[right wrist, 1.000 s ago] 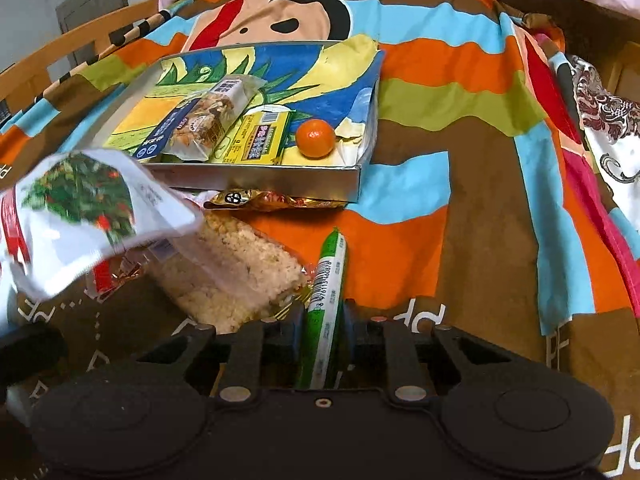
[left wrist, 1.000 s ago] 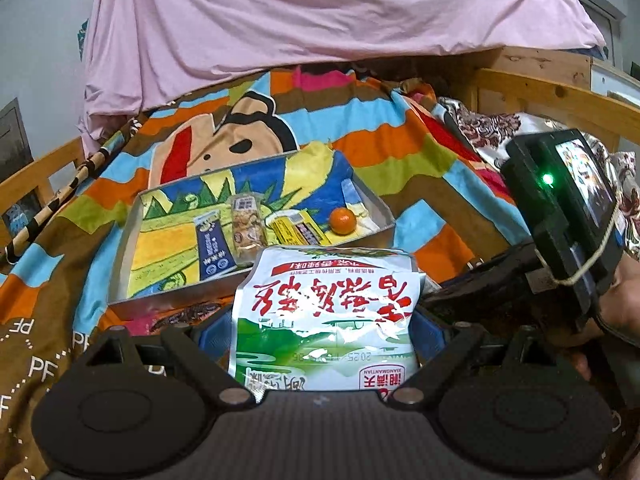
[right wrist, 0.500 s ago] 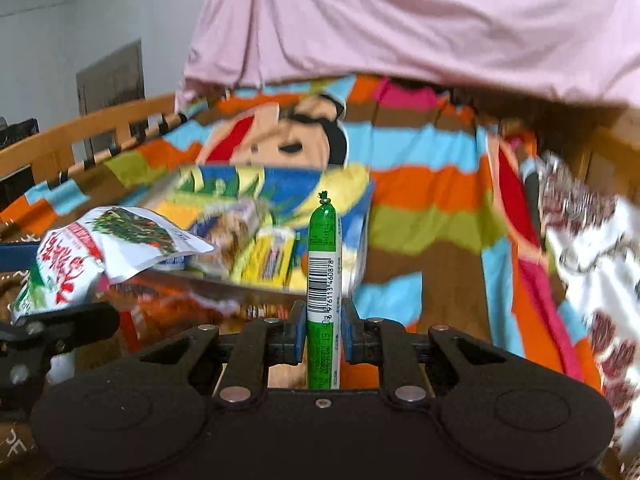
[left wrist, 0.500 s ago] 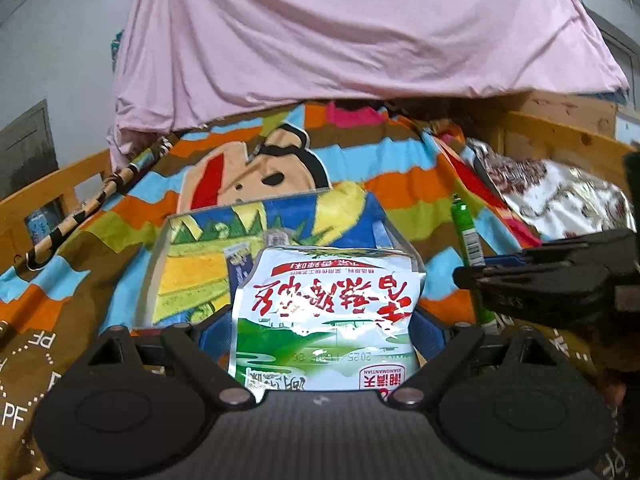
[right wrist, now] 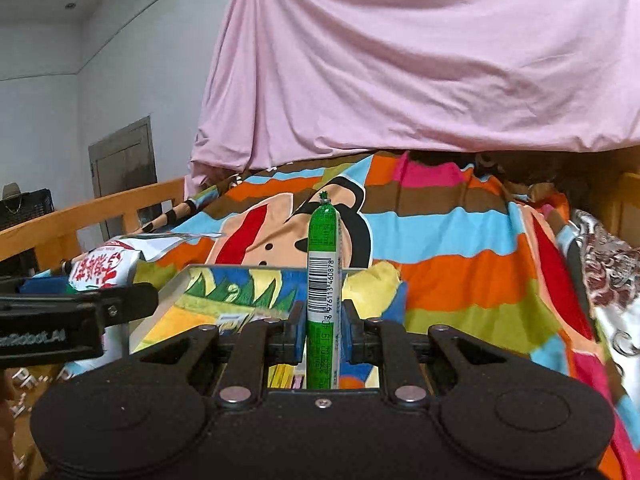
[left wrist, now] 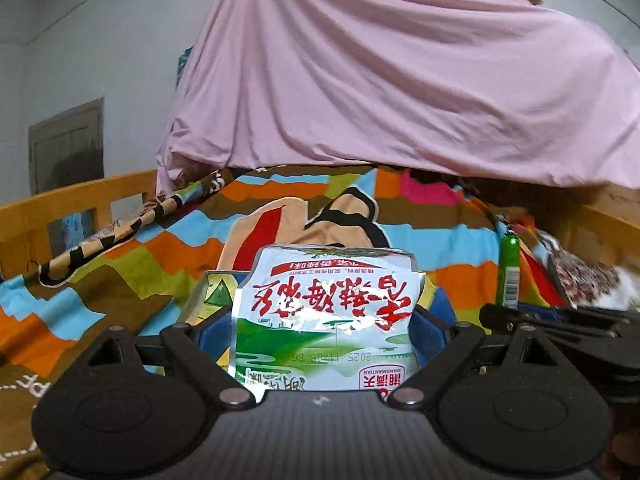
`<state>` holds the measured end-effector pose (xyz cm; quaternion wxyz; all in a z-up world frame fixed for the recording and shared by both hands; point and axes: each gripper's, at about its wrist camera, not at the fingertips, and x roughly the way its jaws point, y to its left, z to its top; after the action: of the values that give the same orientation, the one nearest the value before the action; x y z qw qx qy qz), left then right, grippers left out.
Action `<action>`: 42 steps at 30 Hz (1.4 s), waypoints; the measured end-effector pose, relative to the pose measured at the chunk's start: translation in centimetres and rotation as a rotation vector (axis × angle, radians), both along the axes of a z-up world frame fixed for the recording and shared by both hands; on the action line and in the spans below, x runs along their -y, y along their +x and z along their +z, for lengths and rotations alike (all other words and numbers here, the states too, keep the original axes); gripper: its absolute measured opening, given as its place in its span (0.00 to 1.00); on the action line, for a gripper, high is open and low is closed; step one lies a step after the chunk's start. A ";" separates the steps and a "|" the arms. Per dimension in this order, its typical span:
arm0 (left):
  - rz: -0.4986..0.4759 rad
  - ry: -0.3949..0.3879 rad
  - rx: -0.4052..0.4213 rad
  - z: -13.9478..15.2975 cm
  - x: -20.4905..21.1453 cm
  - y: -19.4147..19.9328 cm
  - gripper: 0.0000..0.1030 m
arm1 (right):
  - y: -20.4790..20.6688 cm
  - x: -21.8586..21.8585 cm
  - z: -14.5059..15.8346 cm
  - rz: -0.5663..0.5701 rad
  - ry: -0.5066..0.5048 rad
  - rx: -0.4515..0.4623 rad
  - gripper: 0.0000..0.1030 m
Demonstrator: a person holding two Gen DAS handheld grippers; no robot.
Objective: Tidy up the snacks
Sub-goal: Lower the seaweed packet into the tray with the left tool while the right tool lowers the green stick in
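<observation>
My left gripper (left wrist: 324, 320) is shut on a white and green snack bag (left wrist: 326, 316) with red print, held up above the near edge of the box (left wrist: 218, 292). My right gripper (right wrist: 322, 332) is shut on a green sausage stick (right wrist: 323, 280) that stands upright between the jaws, above the colourful shallow box (right wrist: 224, 288). The stick also shows in the left wrist view (left wrist: 508, 276), and the bag in the right wrist view (right wrist: 106, 266). The box contents are mostly hidden behind the grippers.
A striped cartoon blanket (right wrist: 440, 240) covers the bed. A pink sheet (left wrist: 400, 92) hangs over the back. A wooden bed rail (left wrist: 72, 208) runs along the left. A patterned cloth (right wrist: 608, 264) lies at the right edge.
Both grippers have lifted and tilted up with their snacks. The view has swung from the box and bed surface to the pink sheet and wall.
</observation>
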<state>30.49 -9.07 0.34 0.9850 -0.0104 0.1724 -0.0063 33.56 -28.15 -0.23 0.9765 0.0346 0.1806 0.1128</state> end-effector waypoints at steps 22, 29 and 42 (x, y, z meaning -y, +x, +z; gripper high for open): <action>0.145 -0.004 -0.133 -6.0 -1.1 10.7 0.90 | 9.8 -1.3 -6.7 0.020 0.070 -0.213 0.19; 0.171 -0.026 -0.180 -7.5 -1.5 11.5 0.90 | 10.2 -1.3 -7.7 0.023 0.078 -0.241 0.19; 0.172 -0.103 -0.297 -8.2 -3.2 12.5 0.98 | 11.4 -1.9 -8.7 0.039 0.058 -0.288 0.32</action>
<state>43.02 -5.91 -7.87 0.9437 -0.0762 0.3140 0.0708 44.94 -26.28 -8.94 0.9367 0.0753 0.3162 0.1306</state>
